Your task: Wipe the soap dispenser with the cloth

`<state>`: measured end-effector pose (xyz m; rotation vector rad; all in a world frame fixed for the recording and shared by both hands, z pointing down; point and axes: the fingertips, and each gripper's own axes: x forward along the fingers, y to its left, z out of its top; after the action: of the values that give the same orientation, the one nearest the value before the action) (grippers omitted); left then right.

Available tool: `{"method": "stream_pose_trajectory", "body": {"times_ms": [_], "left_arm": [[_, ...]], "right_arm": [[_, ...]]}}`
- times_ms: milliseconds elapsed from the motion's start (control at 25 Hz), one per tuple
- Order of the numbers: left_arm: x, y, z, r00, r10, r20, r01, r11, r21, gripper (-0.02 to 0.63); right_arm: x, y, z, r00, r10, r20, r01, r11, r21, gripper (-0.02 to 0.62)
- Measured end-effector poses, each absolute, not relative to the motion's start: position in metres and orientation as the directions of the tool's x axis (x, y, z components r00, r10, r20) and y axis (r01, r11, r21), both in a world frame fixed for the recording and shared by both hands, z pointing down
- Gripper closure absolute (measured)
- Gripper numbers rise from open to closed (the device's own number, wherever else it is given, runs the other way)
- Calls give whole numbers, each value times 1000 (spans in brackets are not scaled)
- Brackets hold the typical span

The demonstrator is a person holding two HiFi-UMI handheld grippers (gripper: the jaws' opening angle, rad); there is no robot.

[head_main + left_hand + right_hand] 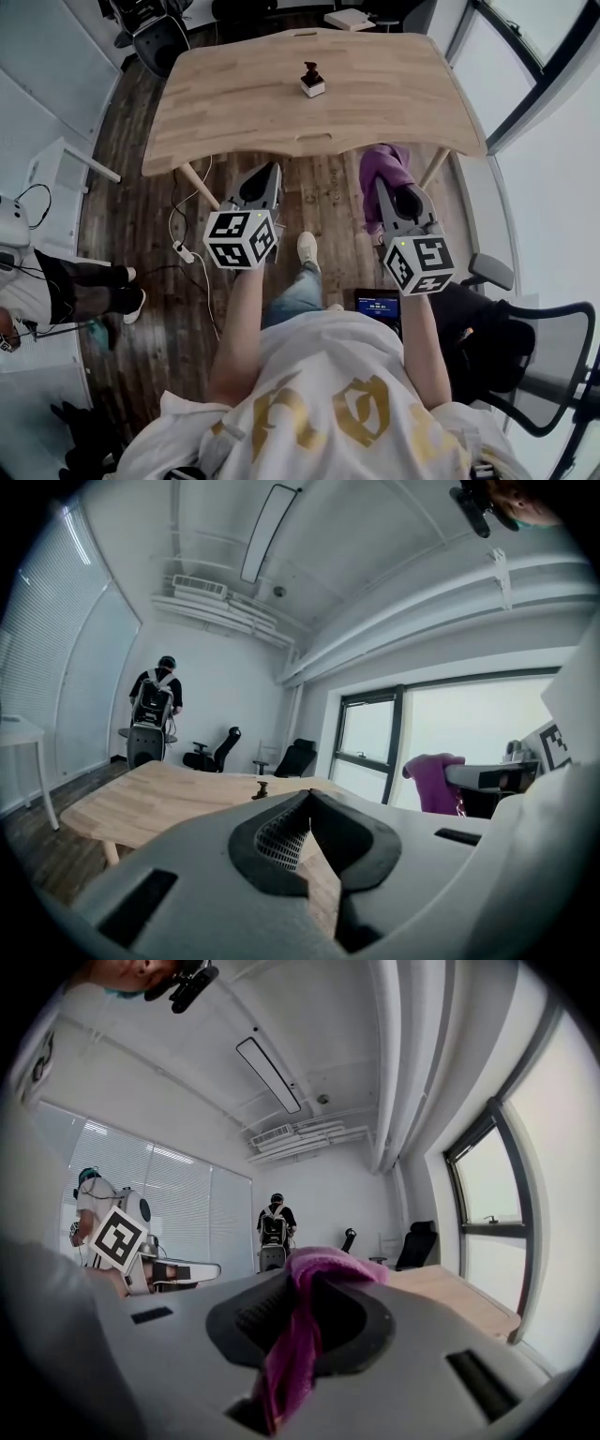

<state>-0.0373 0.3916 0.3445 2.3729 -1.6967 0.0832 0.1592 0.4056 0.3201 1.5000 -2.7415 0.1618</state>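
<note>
The left forearm [239, 323] and right forearm [424, 342] reach forward side by side, each carrying its tool roughly level. The left hand-held gripper [272, 172] has its jaws pressed together with nothing between them. The right hand-held gripper [382, 192] is clamped on a purple cloth [386, 164] that bunches past its tips.

The head camera looks steeply down from above the person onto the left gripper [272, 171] and right gripper [381, 187], with the table [375, 98] beyond their tips. Each gripper camera rides close behind its own jaws, facing roughly level across the room. All three share the table; each gripper view catches the other gripper beside it.
</note>
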Motion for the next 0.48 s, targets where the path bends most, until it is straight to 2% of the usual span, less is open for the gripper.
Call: {"method": "stream_pose_trajectory", "body": {"times_ms": [480], "left_arm": [[-31, 234, 379, 366, -904, 223, -928, -338, 154, 597]], "right_arm": [[167, 258, 354, -513, -850, 117, -857, 500, -126, 535]]}}
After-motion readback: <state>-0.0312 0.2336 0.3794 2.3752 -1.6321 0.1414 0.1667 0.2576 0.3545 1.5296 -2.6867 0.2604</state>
